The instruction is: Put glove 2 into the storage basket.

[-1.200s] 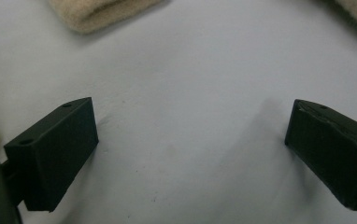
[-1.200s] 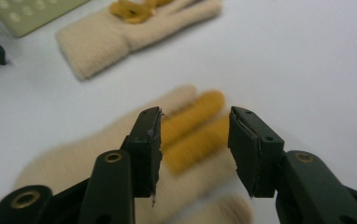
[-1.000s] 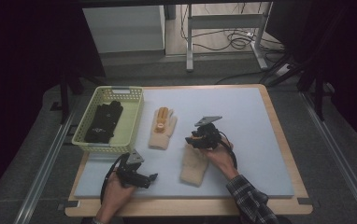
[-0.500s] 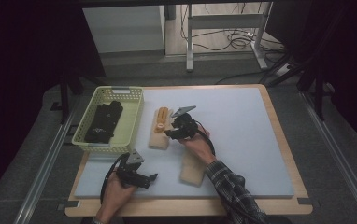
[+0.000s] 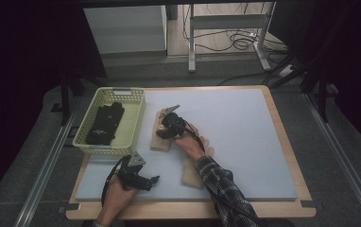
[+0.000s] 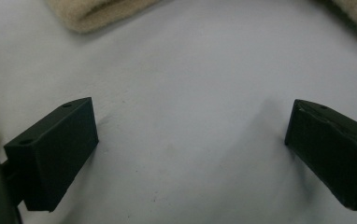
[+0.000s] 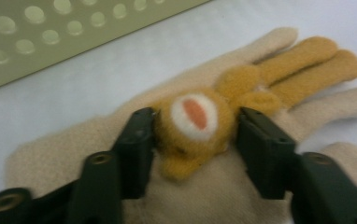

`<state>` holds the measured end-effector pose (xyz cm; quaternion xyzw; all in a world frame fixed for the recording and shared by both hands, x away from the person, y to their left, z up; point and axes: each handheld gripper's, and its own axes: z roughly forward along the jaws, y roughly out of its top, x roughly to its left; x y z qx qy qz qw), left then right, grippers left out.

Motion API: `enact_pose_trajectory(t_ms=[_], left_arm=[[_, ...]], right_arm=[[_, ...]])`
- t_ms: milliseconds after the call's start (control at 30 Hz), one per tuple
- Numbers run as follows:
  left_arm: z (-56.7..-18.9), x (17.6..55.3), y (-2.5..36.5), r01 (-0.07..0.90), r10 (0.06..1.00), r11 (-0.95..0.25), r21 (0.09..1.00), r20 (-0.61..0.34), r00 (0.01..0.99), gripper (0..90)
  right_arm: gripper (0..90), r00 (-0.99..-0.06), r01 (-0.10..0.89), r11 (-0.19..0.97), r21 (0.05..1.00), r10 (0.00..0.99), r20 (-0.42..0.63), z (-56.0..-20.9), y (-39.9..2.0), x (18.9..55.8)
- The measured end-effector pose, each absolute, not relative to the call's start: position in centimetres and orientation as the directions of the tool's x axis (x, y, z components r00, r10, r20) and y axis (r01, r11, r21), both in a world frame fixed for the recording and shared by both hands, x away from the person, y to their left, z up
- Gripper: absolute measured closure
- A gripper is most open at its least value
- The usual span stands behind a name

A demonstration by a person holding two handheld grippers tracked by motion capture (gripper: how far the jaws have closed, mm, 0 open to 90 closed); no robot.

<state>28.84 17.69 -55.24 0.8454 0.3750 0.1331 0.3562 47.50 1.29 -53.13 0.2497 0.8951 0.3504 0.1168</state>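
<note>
Beside the basket, the right gripper has just been closing, its half-open jaws bracketing the glove's orange animal head for a lift.

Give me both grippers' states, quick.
Left gripper: open, nothing between the jaws.
Right gripper: closing on the glove's orange animal head.

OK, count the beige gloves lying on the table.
2. One beige knitted glove with an orange plush animal on it lies beside the pale green perforated plastic basket, under the right gripper. The other beige glove lies nearer the person, partly hidden under the right forearm.
</note>
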Motion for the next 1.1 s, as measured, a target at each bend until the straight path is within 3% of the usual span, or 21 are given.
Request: enact_pose_trajectory(t_ms=[200, 667, 1100], left_arm=[[-55.2, 28.8, 17.7, 0.539, 0.729, -0.465, 0.702, -0.042, 0.683, 2.8], [-55.2, 28.8, 17.7, 0.539, 0.728, -0.468, 0.700, -0.040, 0.684, 2.8], [-55.2, 28.8, 17.7, 0.538, 0.729, -0.467, 0.702, -0.039, 0.683, 2.7]], right_arm=[[62.7, -0.831, 0.403, 0.619, 0.674, 0.556, -0.015, -52.5, 1.2, 47.2], [63.2, -0.845, 0.359, 0.568, 0.740, 0.536, -0.002, -47.3, -1.2, 44.4], [63.1, -0.848, 0.344, 0.531, 0.774, 0.530, 0.014, -42.5, -5.9, 39.4]])
